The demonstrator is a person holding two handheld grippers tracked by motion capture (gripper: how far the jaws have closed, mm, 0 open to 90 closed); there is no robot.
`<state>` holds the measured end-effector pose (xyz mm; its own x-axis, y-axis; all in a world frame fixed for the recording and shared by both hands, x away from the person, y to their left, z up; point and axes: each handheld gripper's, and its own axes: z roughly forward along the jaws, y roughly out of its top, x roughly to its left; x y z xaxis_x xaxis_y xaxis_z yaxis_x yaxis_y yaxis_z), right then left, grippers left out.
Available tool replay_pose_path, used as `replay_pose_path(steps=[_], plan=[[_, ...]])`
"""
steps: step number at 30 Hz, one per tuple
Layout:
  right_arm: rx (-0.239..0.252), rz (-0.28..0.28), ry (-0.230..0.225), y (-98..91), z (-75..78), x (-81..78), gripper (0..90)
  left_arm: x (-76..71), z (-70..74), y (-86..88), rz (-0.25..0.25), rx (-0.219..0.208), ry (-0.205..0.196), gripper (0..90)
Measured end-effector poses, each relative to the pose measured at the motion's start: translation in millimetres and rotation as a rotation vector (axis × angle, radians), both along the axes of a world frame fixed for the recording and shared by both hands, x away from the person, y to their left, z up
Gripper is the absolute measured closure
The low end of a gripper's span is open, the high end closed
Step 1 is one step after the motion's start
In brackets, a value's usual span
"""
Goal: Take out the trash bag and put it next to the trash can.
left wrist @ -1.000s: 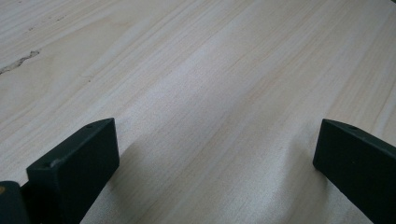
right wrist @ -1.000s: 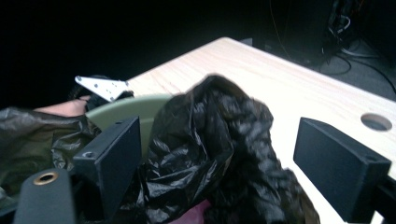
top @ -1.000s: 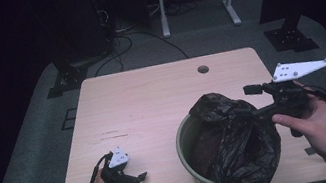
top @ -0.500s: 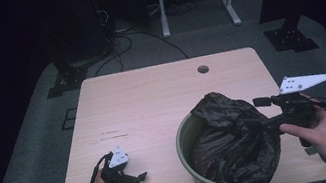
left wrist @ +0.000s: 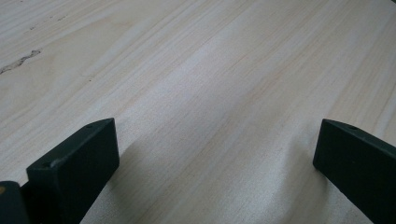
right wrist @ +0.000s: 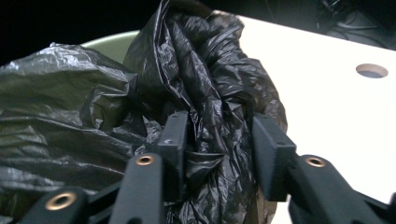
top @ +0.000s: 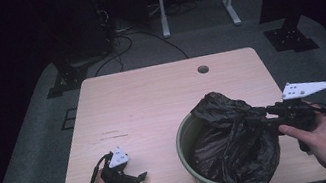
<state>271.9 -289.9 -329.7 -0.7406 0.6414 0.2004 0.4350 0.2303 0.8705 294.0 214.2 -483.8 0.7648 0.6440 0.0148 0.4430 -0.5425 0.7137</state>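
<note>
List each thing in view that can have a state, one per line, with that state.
Bag: black, crumpled, bunched up over the bin's rim, not spread out.
Bin: green, upright on the table, bag in it.
Left hand-held gripper: open, nothing between its jaws, low over the table.
Right hand-held gripper: jaws just closing, a fold of bag between them.

A crumpled black plastic bag (top: 241, 143) is seen bunched up in and spilling over a pale green bin (top: 186, 143), apparently standing at the desk's near right.
</note>
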Motion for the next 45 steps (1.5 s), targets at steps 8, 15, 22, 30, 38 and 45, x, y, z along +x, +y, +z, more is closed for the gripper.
replay_pose_path(steps=[8,15,22,30,38,45], plan=[[0.054,-0.052,-0.034,-2.6,0.1,-1.8,73.6,0.0,0.0,0.0,0.000,0.000,0.000,0.0],[0.133,-0.074,-0.075,-7.9,0.5,-2.2,89.0,0.0,0.0,0.0,0.000,0.000,0.000,0.0],[0.203,-0.040,-0.085,-11.1,-6.3,3.0,89.9,0.0,0.0,0.0,0.000,0.000,0.000,0.0],[0.303,-0.028,-0.161,-13.9,-5.9,7.0,90.0,0.0,0.0,0.0,0.000,0.000,0.000,0.0],[0.358,-0.037,-0.215,-18.4,10.0,12.0,90.0,0.0,0.2,0.1,-0.001,0.001,0.001,0.0],[0.381,-0.046,-0.262,-22.4,31.5,18.1,90.0,-0.1,0.1,0.0,0.000,0.001,0.001,0.0]])
